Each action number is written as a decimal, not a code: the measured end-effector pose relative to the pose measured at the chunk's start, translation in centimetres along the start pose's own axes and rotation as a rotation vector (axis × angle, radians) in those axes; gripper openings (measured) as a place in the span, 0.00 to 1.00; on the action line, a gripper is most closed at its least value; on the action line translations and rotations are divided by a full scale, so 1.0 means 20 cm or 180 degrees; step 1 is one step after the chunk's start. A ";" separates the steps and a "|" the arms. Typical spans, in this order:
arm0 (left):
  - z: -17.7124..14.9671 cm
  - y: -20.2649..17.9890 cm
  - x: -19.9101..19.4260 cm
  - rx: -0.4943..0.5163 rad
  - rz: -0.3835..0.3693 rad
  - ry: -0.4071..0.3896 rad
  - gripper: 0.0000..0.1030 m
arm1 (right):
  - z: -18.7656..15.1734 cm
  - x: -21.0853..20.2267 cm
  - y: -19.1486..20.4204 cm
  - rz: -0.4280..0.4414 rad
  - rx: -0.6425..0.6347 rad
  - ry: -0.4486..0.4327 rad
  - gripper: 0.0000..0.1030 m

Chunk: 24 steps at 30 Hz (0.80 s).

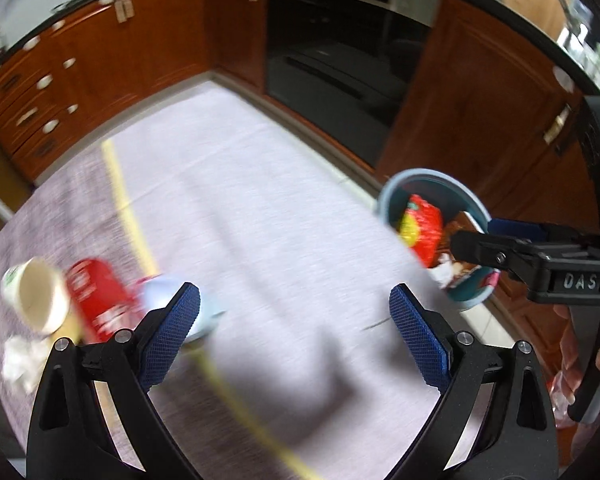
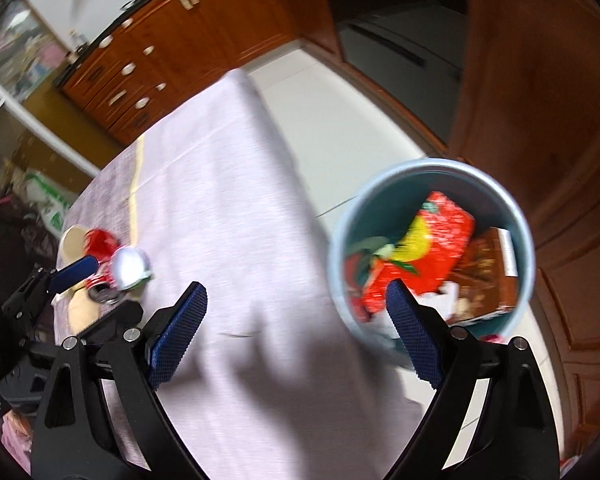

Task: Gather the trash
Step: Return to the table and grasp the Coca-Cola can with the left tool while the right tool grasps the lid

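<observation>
A grey-blue trash bin (image 2: 518, 216) stands on the floor beside the table; it also shows in the left wrist view (image 1: 392, 188). In it lie a red and yellow wrapper (image 2: 432, 240) and a brown box (image 2: 488, 276). On the table's left lie a paper cup (image 1: 40, 296), a red can (image 1: 96, 300), a pale blue cup (image 1: 160, 296) and crumpled paper (image 1: 18, 360). My left gripper (image 1: 296, 328) is open and empty, right of that trash. My right gripper (image 2: 296, 320) is open and empty above the table edge, next to the bin.
The table wears a pale lilac cloth (image 1: 260, 216) with a yellow stripe (image 1: 128, 216). Wooden kitchen cabinets (image 1: 112, 64) and a black oven (image 1: 340, 64) stand behind. A tiled floor (image 2: 332, 132) lies between table and cabinets.
</observation>
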<state>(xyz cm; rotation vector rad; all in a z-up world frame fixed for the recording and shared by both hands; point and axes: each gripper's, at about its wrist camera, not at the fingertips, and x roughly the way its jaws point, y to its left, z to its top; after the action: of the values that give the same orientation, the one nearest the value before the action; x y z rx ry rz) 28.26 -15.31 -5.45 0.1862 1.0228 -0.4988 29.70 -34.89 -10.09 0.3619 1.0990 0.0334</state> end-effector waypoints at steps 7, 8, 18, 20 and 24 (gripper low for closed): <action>-0.16 0.34 -0.15 -0.0287 0.0094 -0.0090 0.93 | -0.04 0.05 0.42 0.0116 -0.0352 0.0075 0.84; -0.19 0.37 -0.16 -0.0312 0.0101 -0.0098 0.93 | -0.04 0.06 0.47 0.0137 -0.0394 0.0094 0.84; -0.40 0.69 -0.21 -0.0548 -0.0006 -0.0085 0.93 | -0.09 0.30 0.89 0.0238 -0.0915 0.0374 0.66; -0.42 0.72 -0.22 -0.0565 -0.0021 -0.0074 0.93 | -0.10 0.35 0.93 0.0198 -0.1017 0.0433 0.56; -0.44 0.76 -0.21 -0.0555 -0.0039 -0.0027 0.93 | -0.11 0.45 0.97 0.0112 -0.1183 0.0535 0.35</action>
<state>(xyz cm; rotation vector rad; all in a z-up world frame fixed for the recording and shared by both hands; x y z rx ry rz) 26.99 2.52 -7.54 0.0227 1.0538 -0.4189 34.97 -14.22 -12.92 0.0442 1.2244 0.2998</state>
